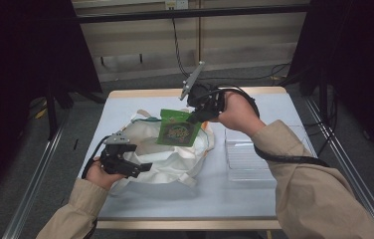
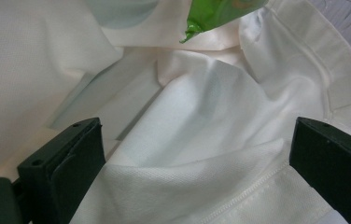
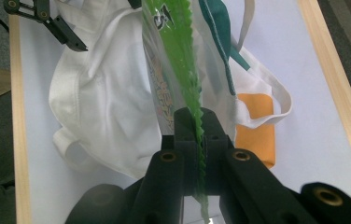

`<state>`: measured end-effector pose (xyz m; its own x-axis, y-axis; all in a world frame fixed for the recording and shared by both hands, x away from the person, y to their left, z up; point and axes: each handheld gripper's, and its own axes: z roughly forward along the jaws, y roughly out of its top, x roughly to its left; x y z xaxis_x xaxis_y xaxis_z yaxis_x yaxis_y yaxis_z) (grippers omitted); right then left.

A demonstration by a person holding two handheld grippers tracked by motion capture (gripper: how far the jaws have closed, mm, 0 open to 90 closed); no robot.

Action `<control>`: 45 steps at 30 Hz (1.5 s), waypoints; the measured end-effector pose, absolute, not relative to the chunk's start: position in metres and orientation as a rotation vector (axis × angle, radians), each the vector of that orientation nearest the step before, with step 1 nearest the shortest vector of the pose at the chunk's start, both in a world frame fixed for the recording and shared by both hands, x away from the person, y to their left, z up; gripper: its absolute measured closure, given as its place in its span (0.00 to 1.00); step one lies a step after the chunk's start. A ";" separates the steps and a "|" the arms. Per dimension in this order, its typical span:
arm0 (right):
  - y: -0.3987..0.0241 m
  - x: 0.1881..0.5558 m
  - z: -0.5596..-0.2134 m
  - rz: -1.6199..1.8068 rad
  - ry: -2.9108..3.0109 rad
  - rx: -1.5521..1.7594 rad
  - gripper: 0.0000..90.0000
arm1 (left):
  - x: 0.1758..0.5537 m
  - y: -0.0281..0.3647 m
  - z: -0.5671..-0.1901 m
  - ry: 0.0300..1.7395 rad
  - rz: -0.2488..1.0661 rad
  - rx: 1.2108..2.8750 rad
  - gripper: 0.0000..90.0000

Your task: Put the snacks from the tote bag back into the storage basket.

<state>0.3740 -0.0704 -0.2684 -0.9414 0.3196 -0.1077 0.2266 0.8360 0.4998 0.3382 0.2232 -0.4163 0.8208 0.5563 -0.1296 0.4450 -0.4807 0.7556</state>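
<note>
While the person's tan sleeves (image 1: 90,209) come in from the near edge of the table (image 1: 234,199), the left gripper (image 1: 134,168) sits low at the near-left side of a white fabric bag (image 1: 170,162) – and in the left gripper view its jaws stand wide apart, with a hemmed fold of the bag's cloth (image 2: 197,186) lying between them, touching neither pad as far as one can see. The bag lies crumpled in the middle of the pale blue tabletop, its mouth slumped open.

Further out, the right gripper (image 1: 195,118) hangs above the bag's far side, jaws pinched together on the serrated top edge of a green snack packet (image 1: 177,128) – the right gripper view looks straight down that zigzag seam (image 3: 193,116), clamped tight between the two black pads. The packet dangles over the bag's opening, lower corner just near the cloth; whether it touches, I cannot tell.

To the right of the bag, a clear plastic tray (image 1: 247,157) rests on the table. In the right gripper view an orange patch (image 3: 256,133) and a teal strap (image 3: 220,44) show on the bag beneath the packet. Beyond the table's far edge, a black cable (image 1: 176,45) runs up the wall.
</note>
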 end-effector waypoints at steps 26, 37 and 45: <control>-0.079 0.371 -0.247 0.731 2.838 0.425 0.99 | 0.338 0.227 -0.413 0.763 0.221 2.165 0.06; -0.097 0.376 -0.240 0.694 2.835 0.463 0.98 | 0.338 0.227 -0.413 0.756 0.226 2.160 0.06; -0.110 0.375 -0.239 0.680 2.833 0.485 0.98 | 0.338 0.227 -0.412 0.754 0.223 2.159 0.06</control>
